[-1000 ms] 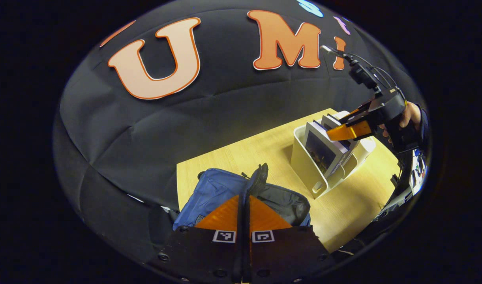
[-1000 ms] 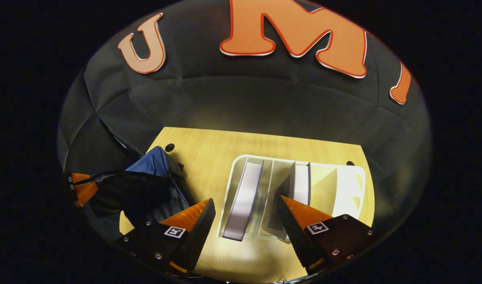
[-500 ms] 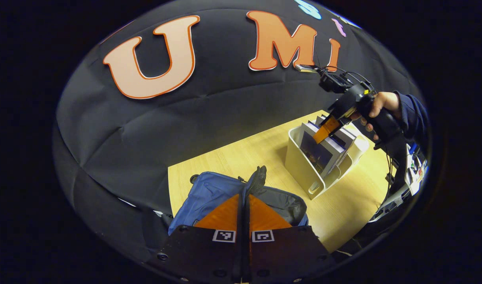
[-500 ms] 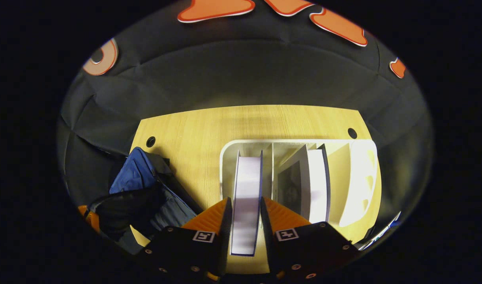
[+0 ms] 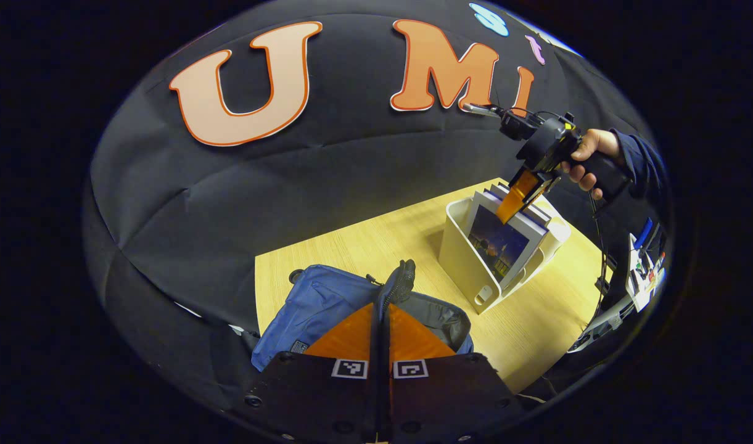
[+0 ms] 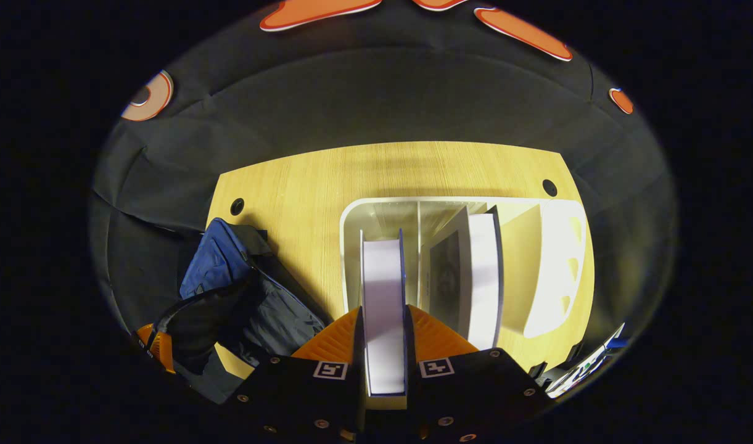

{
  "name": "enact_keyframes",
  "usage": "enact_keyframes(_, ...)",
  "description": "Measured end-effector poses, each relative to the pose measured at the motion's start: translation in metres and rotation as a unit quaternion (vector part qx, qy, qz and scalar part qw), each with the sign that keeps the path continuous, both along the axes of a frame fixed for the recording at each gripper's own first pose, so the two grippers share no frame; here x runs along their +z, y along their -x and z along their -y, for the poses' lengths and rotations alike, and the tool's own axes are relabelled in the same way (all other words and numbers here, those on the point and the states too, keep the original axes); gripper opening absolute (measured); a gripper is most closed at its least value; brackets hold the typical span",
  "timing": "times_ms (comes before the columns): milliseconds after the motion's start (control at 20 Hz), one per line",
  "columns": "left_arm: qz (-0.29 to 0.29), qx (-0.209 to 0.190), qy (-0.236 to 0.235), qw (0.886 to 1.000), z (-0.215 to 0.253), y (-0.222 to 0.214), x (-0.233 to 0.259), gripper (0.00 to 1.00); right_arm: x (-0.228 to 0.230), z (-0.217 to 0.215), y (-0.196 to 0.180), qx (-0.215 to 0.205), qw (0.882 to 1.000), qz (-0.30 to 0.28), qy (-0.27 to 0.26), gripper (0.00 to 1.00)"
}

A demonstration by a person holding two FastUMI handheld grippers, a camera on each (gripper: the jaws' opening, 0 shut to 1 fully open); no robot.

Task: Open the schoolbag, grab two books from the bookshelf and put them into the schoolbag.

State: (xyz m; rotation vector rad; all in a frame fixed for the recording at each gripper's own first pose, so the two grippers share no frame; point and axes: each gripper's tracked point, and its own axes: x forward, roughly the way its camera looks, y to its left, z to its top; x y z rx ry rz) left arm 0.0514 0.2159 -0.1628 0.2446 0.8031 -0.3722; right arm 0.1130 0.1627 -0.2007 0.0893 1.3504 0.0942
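On the pale wooden table (image 6: 302,185), I see a white bookshelf (image 6: 561,259) with upright dividers, standing to the right of a blue schoolbag (image 6: 219,271). In the right gripper view, my right gripper (image 6: 383,320) is clamped on the top edge of a book (image 6: 382,290) in the shelf's leftmost slot, one finger pressing on each cover. A second book (image 6: 481,277) leans in the next slot to the right. In the left gripper view, my left gripper (image 5: 380,320) has its fingers pressed together on the dark rim of the schoolbag's opening (image 5: 401,285), holding the flap up; the bag sits at the table's near left corner, its mouth open. Farther off in that view, a hand (image 5: 589,154) in a dark sleeve holds the right gripper, tilted down over the books in the shelf.
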Motion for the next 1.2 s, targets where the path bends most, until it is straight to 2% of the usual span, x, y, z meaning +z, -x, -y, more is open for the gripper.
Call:
enact_keyframes(350, 0.0, -0.003, -0.006, 1.0, 0.002, 0.004, 0.002, 0.01, 0.067, 0.032, 0.006, -0.01, 0.998, 0.045, -0.043, 0.25)
enact_keyframes(400, 0.0, -0.003, -0.007, 1.0, 0.003, 0.004, 0.003, 0.06, 0.077, 0.036, 0.008, -0.016, 0.997, 0.05, -0.054, 0.25)
enact_keyframes(450, 0.001, -0.004, -0.008, 1.0, 0.003, 0.005, 0.003, 0.06, 0.085, 0.04, 0.01, -0.022, 0.996, 0.056, -0.066, 0.24)
enact_keyframes(500, -0.001, -0.004, -0.008, 1.0, 0.003, 0.005, 0.003, 0.01, 0.095, 0.044, 0.011, -0.027, 0.995, 0.062, -0.079, 0.24)
enact_keyframes(550, -0.001, -0.003, -0.009, 1.0, 0.002, 0.004, 0.004, 0.06, 0.104, 0.047, 0.015, -0.032, 0.993, 0.069, -0.092, 0.24)
enact_keyframes(600, -0.002, -0.001, -0.009, 1.0, 0.002, 0.004, 0.004, 0.01, 0.112, 0.051, 0.017, -0.037, 0.991, 0.079, -0.106, 0.24)
enact_keyframes(850, -0.005, 0.007, -0.01, 1.0, 0.001, 0.002, 0.005, 0.01, 0.144, 0.049, 0.035, -0.073, 0.971, 0.113, -0.198, 0.23)
enact_keyframes(1200, -0.015, 0.011, -0.022, 1.0, -0.005, -0.008, 0.016, 0.01, 0.137, 0.024, 0.054, -0.083, 0.947, 0.116, -0.287, 0.23)
